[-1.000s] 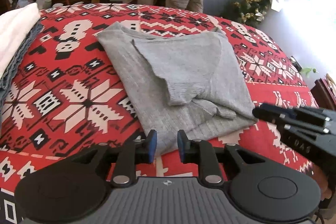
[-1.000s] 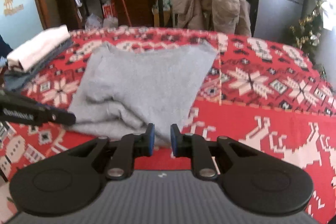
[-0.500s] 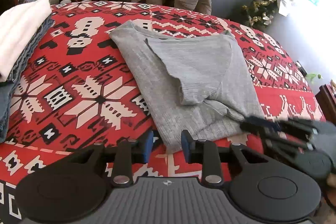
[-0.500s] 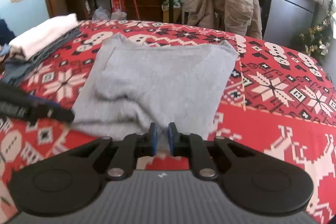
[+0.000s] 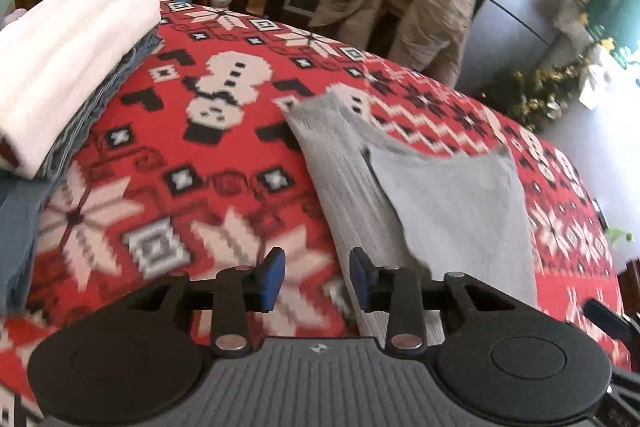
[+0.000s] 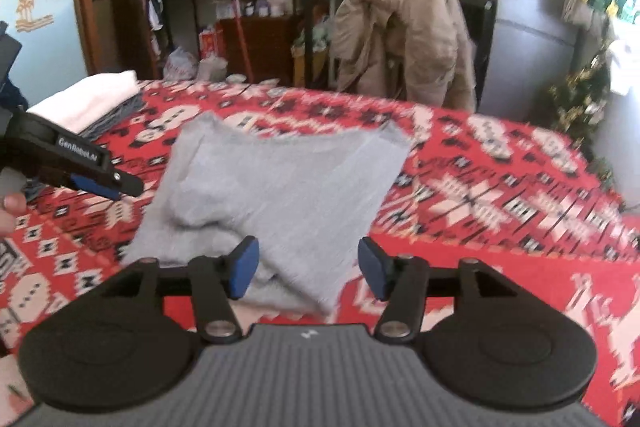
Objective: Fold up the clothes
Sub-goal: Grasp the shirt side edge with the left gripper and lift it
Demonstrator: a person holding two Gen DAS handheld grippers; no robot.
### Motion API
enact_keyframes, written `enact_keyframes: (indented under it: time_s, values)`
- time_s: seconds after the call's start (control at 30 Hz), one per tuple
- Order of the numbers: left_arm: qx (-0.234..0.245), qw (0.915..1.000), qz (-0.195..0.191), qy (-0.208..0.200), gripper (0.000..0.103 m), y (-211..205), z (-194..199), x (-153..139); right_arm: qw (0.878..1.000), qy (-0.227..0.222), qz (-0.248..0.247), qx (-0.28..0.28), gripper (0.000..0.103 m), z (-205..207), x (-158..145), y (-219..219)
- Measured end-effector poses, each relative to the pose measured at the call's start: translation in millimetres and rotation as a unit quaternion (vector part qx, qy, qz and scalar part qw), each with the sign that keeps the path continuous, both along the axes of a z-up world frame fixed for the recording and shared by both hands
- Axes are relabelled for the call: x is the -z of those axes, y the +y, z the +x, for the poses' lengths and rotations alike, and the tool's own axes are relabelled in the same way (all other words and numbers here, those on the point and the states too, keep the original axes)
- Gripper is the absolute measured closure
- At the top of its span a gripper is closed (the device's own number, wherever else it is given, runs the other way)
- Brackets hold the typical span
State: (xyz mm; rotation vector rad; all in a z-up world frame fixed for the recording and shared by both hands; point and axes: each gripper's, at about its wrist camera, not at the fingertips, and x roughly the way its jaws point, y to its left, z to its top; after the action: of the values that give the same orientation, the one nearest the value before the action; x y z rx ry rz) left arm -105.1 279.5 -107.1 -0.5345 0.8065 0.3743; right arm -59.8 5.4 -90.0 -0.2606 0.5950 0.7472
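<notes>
Right wrist view shows the gray shirt (image 6: 280,187) half folded on the red blanket (image 6: 500,195). The right claw (image 6: 307,269) is opening wide, holding nothing. The left claw (image 5: 316,279), narrow and empty, could bump the edge and spoil the fold.
</notes>
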Motion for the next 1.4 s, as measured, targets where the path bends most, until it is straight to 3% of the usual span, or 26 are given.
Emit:
enact_keyframes:
  time_s: [0.1, 0.27, 0.5, 0.57, 0.63, 0.83, 1.03, 1.17, 1.3, 1.4]
  values:
    - [-0.002, 0.9999, -0.01, -0.006, 0.073, 13.2, 18.3, 3.4, 1.0, -0.012, -0.003, 0.0, 0.044, 9.3, -3.0, 0.0]
    - [0.003, 0.9995, -0.03, -0.005, 0.074, 24.6, 38.8, 11.8, 1.0, 0.003, 0.01, 0.01, 0.043, 30.0, -6.0, 0.8]
    - [0.019, 0.9994, 0.029, 0.009, 0.077, 7.1, 45.9, 12.2, 0.999, 0.015, 0.036, 0.018, 0.044, 46.8, -11.0, 3.7]
    - [0.023, 0.9989, 0.038, 0.012, 0.093, 1.8, 50.4, 11.3, 0.999, 0.018, 0.041, 0.018, 0.044, 48.4, -10.8, 4.0]
    - [0.021, 0.9975, 0.064, 0.021, 0.097, -7.7, 55.3, 7.6, 0.999, 0.021, 0.044, 0.018, 0.044, 47.0, -10.4, 3.7]
    - [0.011, 0.9925, 0.122, 0.005, 0.097, -36.7, 60.3, -25.1, 0.998, 0.022, 0.049, 0.027, 0.044, 43.6, -10.2, -7.7]
    - [0.066, 0.978, 0.193, -0.044, 0.098, -90.8, 81.6, -71.5, 0.996, 0.026, 0.064, 0.054, 0.043, 52.5, -10.6, -39.3]
    - [0.12, 0.965, 0.227, -0.054, 0.098, -135.1, 111.6, -79.4, 0.993, 0.029, 0.081, 0.077, 0.043, 60.1, -9.9, -64.5]
    - [0.169, 0.9525, 0.251, -0.036, 0.098, -179.0, 145.2, -63.0, 0.99, 0.031, 0.097, 0.099, 0.043, 67.7, -8.0, -90.0]
    - [0.193, 0.9483, 0.252, -0.013, 0.097, -200.8, 166.1, -39.5, 0.987, 0.033, 0.105, 0.114, 0.043, 72.6, -6.3, -106.2]
